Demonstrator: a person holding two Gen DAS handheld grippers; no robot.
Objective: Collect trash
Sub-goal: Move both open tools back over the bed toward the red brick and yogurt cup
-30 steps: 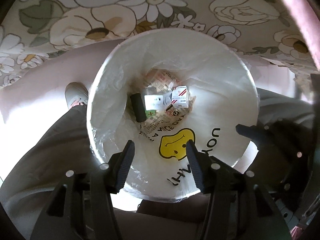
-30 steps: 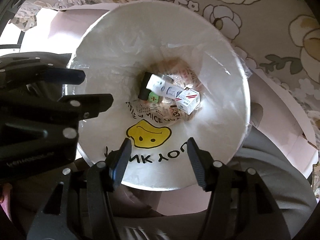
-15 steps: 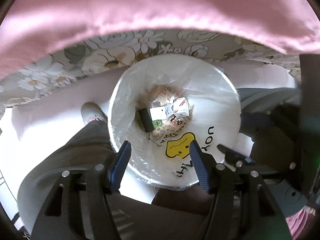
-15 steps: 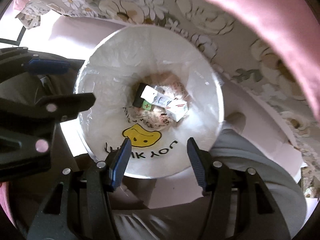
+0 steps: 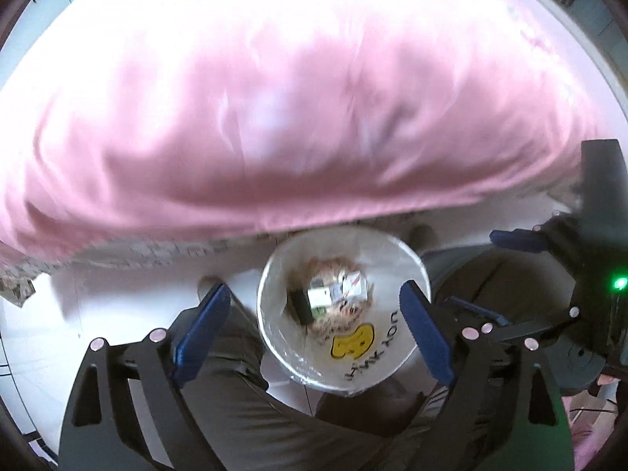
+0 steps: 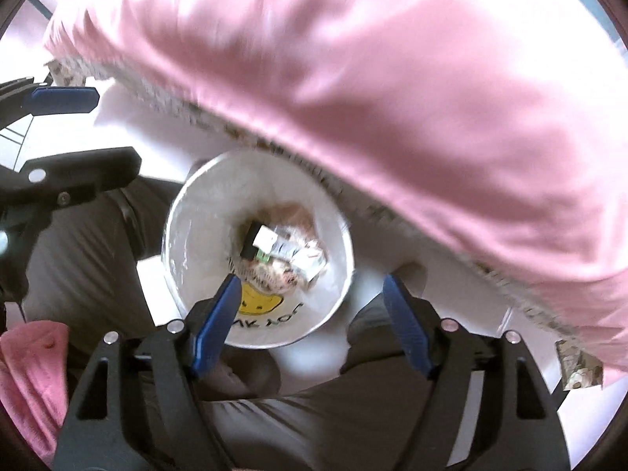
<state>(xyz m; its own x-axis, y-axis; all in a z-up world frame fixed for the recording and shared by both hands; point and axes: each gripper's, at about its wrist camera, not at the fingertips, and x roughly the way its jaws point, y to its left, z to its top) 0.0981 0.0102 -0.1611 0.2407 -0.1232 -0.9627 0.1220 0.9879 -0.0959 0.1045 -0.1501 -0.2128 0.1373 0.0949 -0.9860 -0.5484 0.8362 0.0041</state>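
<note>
A white trash bin [image 5: 274, 337] lined with a clear bag with a yellow smiley print stands on the floor below both grippers; it also shows in the right wrist view [image 6: 196, 235]. Inside lie small boxes and wrappers [image 5: 333, 294], also seen in the right wrist view [image 6: 286, 251]. My left gripper [image 5: 312, 325] is open and empty, high above the bin. My right gripper [image 6: 310, 314] is open and empty, also high above it. The right gripper shows at the right of the left wrist view [image 5: 518, 235].
A pink bedcover [image 5: 298, 117] fills the upper half of both views, with a floral sheet edge [image 6: 274, 149] under it. The person's grey-trousered legs [image 5: 243, 400] flank the bin. A pink cloth [image 6: 27, 373] lies at the lower left.
Both grippers have risen well away from the bin, which now looks much smaller. The pink bedcover has come into view above. Both grippers stay open and empty.
</note>
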